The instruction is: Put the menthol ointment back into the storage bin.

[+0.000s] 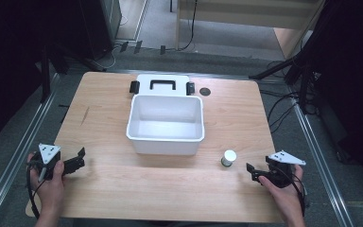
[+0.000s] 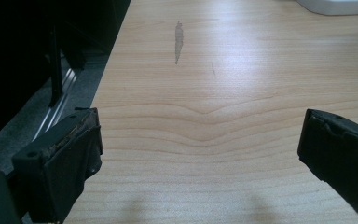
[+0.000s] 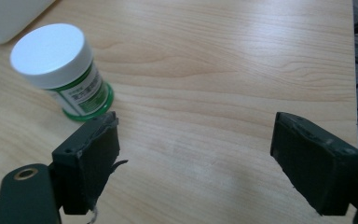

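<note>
A small jar (image 1: 228, 157) with a white lid and a green label stands upright on the wooden table (image 1: 170, 189), right of the white bin (image 1: 165, 145). My right gripper (image 1: 252, 172) rests on the table a little to the right of the jar, open, with nothing between its jaws. In the right gripper view the jar (image 3: 60, 70) stands just beyond the left jaw, outside the gap of the gripper (image 3: 196, 144). My left gripper (image 1: 80, 159) lies open near the table's front left; its view has bare wood between the jaws of the gripper (image 2: 200, 140).
The open white bin stands mid-table, and I see nothing inside it. Its lid (image 1: 163, 85) with a black handle lies flat behind it. A small dark round spot (image 1: 204, 91) is at the back right. Table edges and metal rails run close along both sides.
</note>
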Tool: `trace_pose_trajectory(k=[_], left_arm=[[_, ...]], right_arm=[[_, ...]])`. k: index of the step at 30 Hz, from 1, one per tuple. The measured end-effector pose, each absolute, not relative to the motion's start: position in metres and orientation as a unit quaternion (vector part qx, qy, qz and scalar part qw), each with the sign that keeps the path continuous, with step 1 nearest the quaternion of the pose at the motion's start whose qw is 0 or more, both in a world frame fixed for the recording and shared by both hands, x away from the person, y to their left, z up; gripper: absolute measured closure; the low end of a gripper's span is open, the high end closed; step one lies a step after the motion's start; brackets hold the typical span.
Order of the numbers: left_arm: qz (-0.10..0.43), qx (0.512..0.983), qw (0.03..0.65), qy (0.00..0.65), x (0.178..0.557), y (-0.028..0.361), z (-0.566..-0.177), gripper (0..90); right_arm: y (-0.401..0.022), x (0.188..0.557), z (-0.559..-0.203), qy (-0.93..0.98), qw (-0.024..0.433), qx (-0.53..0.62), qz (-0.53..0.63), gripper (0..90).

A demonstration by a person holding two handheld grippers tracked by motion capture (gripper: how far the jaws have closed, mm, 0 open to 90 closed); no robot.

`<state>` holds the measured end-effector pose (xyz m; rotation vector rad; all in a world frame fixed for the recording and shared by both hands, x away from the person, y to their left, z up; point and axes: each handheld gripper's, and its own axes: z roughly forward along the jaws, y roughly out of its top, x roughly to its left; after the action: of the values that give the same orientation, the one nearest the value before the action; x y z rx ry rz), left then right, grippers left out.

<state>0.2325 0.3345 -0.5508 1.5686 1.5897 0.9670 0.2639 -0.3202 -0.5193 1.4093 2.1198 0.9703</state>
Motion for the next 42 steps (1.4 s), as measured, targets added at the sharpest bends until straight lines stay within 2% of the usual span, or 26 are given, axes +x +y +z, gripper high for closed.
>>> trace_pose_trajectory(k=[12, 18, 27, 32, 42], left_arm=[[0.373, 0.606, 0.345, 0.612, 0.232, 0.335, -0.551, 0.4], [0.370, 0.607, 0.346, 0.612, 0.232, 0.335, -0.551, 0.5], [0.369, 0.607, 0.347, 0.613, 0.232, 0.335, -0.551, 0.4], [0.368, 0.608, 0.348, 0.612, 0.232, 0.335, -0.551, 0.5], [0.367, 0.608, 0.347, 0.613, 0.233, 0.335, -0.551, 0.5]], right_arm=[[-0.299, 0.264, -0.501, 0.848, 0.126, 0.479, 0.190, 13.6], [-0.284, 0.268, -0.494, 0.877, 0.116, 0.455, 0.101, 13.5], [-0.266, 0.282, -0.484, 0.895, 0.096, 0.434, 0.044, 14.0], [-0.255, 0.288, -0.484, 0.900, 0.078, 0.427, 0.030, 15.5], [-0.237, 0.300, -0.474, 0.903, 0.069, 0.425, 0.017, 16.3]])
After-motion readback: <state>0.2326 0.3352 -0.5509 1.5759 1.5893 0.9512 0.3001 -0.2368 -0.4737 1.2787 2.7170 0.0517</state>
